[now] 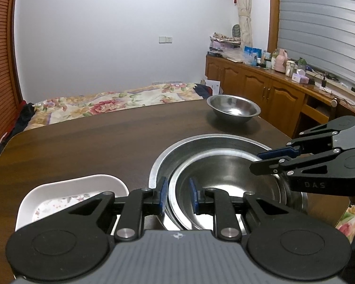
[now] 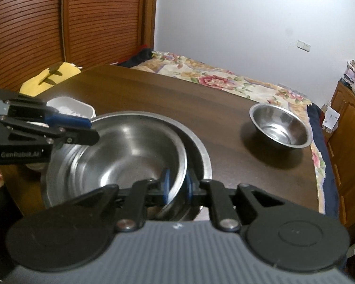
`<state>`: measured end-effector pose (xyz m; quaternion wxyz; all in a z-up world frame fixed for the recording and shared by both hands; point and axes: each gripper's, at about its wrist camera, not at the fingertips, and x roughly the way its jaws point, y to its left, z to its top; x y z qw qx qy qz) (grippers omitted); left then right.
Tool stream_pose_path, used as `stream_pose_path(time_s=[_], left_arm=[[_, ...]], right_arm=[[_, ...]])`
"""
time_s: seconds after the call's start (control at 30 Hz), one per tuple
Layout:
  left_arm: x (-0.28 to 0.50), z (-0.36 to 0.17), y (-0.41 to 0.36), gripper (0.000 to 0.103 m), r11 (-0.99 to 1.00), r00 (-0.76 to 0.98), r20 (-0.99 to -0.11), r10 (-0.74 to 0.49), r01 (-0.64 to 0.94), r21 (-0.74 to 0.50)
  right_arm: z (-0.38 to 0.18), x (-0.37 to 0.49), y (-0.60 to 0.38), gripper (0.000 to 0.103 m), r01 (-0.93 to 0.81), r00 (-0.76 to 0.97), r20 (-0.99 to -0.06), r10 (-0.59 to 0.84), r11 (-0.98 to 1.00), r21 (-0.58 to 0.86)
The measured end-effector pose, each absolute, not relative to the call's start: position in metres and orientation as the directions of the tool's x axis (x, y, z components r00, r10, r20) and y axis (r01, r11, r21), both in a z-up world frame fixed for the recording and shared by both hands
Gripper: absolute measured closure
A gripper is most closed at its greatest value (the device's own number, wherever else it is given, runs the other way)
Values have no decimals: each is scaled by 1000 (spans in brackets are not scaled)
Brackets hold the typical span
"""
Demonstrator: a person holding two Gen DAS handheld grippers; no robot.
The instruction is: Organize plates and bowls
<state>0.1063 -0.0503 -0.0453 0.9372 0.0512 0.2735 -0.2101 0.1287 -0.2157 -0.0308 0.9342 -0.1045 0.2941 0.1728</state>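
white dish (image 1: 66, 194) partly hidden behind left gripper (image 1: 177, 195), sideboard clutter (image 1: 272, 59) too small

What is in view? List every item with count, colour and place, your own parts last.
table: one, dark brown, under everything
steel basin: one, silver, near edge of table
nested bowl: one, silver, tilted inside the basin
small bowl: one, silver, far right of table, apart
dish: one, white with floral print, left of the basin
bedspread: one, floral, beyond table
cabinet: one, brown wood, cluttered top, right wall
left gripper: one, black, jaws on nested bowl's rim
right gripper: one, black, jaws on the opposite rim
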Motion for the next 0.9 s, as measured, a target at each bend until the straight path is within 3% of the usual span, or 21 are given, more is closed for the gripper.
stream_pose_path(time_s=[0.63, 0.8, 0.9], left_arm=[[101, -33, -52, 79, 909, 781, -505, -367, 417, -14], [100, -28, -53, 74, 908, 785, -496, -370, 418, -16], [100, -26, -52, 65, 908, 787, -492, -372, 420, -15]], right_arm=[[-15, 119, -236, 88, -319, 846, -457, 276, 948, -18], [-12, 116, -241, 88, -306, 857, -437, 272, 952, -8], [-12, 116, -245, 87, -296, 862, -431, 267, 955, 1]])
